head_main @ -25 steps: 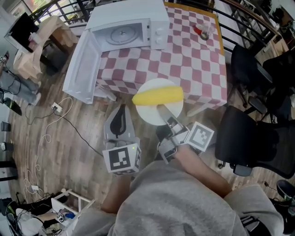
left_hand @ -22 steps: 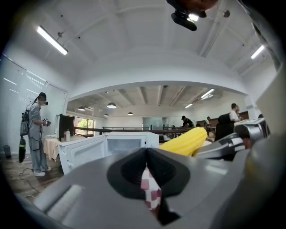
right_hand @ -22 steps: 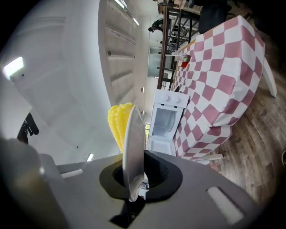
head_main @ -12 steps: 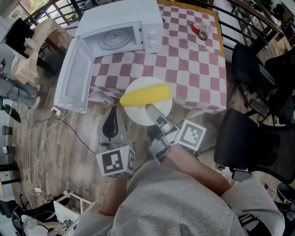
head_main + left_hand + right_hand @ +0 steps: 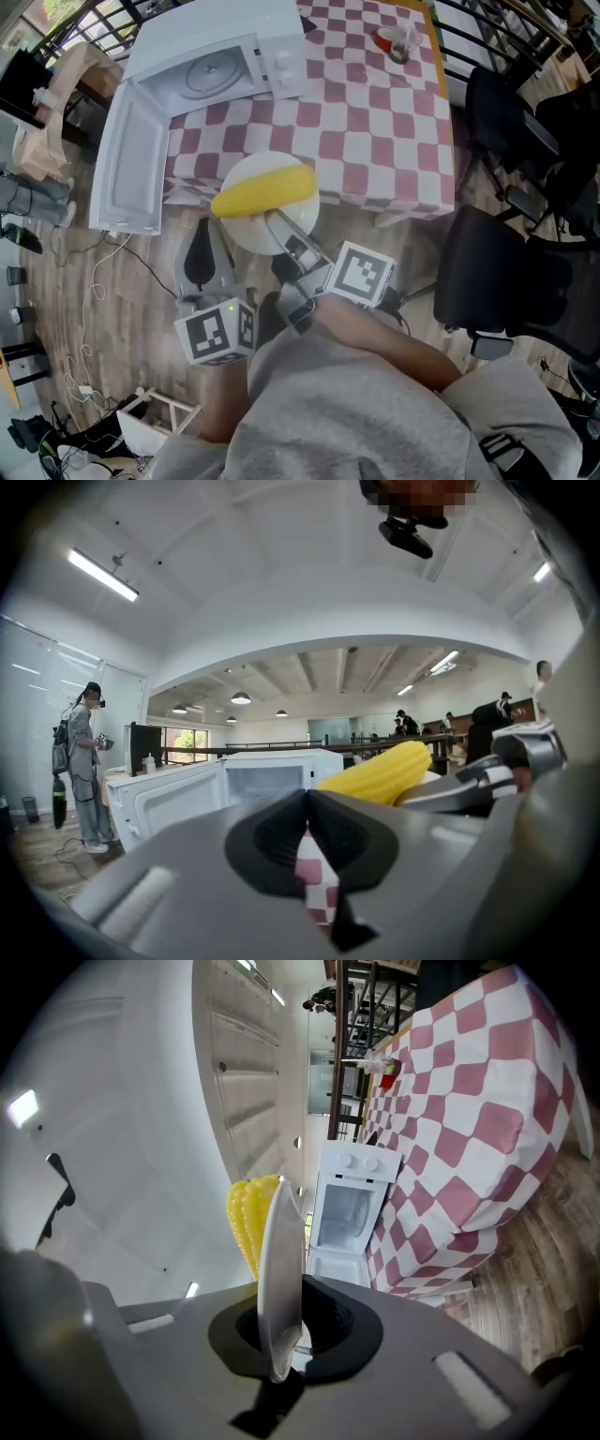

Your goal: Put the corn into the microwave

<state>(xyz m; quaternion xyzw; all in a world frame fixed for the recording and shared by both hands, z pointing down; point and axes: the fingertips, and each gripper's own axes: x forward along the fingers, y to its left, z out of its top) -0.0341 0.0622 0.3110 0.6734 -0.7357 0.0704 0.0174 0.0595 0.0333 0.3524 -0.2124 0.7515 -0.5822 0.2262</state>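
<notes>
A yellow corn cob lies on a white plate, which is held level just in front of the table's near edge. My right gripper is shut on the plate's near rim. In the right gripper view the plate stands edge-on between the jaws, with the corn beside it. The white microwave stands on the checked table, its door swung wide open to the left. My left gripper hangs left of the plate, shut and empty. It faces the open microwave and the corn.
A small red cup with a glass stands at the table's far right. Black chairs stand to the right. Cables trail over the wooden floor on the left. A person stands far off, left of the microwave.
Both grippers and the plate with the corn have shifted left in the head view, a little nearer the table edge. Neither grip has changed.
</notes>
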